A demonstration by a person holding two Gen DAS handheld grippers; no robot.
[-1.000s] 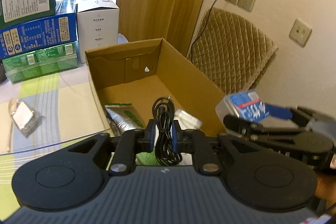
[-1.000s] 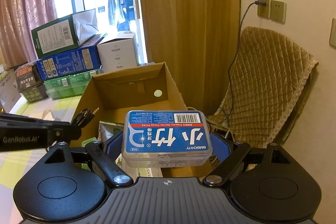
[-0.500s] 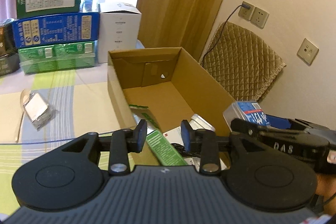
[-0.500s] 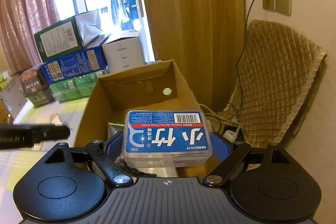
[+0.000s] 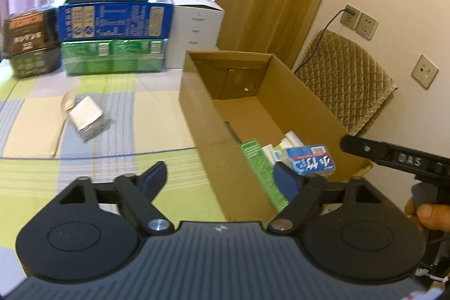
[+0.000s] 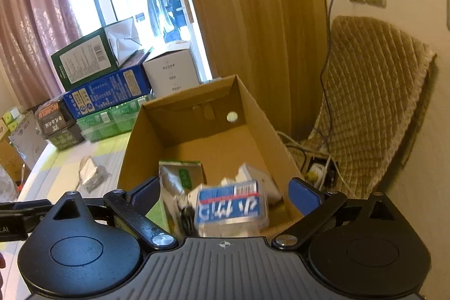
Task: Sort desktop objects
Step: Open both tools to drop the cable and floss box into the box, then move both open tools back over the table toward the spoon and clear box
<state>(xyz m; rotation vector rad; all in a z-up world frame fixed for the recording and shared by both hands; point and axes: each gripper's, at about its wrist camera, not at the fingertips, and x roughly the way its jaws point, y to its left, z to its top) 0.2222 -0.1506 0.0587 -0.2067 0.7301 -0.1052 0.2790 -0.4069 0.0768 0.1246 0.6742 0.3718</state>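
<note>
The open cardboard box (image 5: 197, 114) stands on the right side of the table. Inside lie a green pouch (image 5: 253, 156), white packets (image 5: 292, 139) and the blue-labelled clear floss-pick case (image 5: 309, 160). My left gripper (image 5: 220, 179) is open and empty, over the box's near left wall. In the right wrist view my right gripper (image 6: 225, 193) is open above the box (image 6: 202, 108); the floss-pick case (image 6: 230, 205) sits blurred below and between its fingers, free of them, beside a silver-green pouch (image 6: 180, 179). A silver packet (image 5: 85, 117) and a spoon (image 5: 60, 125) lie on the tablecloth.
Stacked cartons (image 5: 112, 18) and a white box (image 5: 197, 30) line the table's far edge. A quilted chair (image 5: 346, 80) with cables stands right of the cardboard box by the wall. A person's hand (image 5: 427, 215) holds the right gripper's handle.
My left gripper opened, dropped the black cable into the box and pulled back to the left. My right gripper opened and the floss-pick case fell into the box.
</note>
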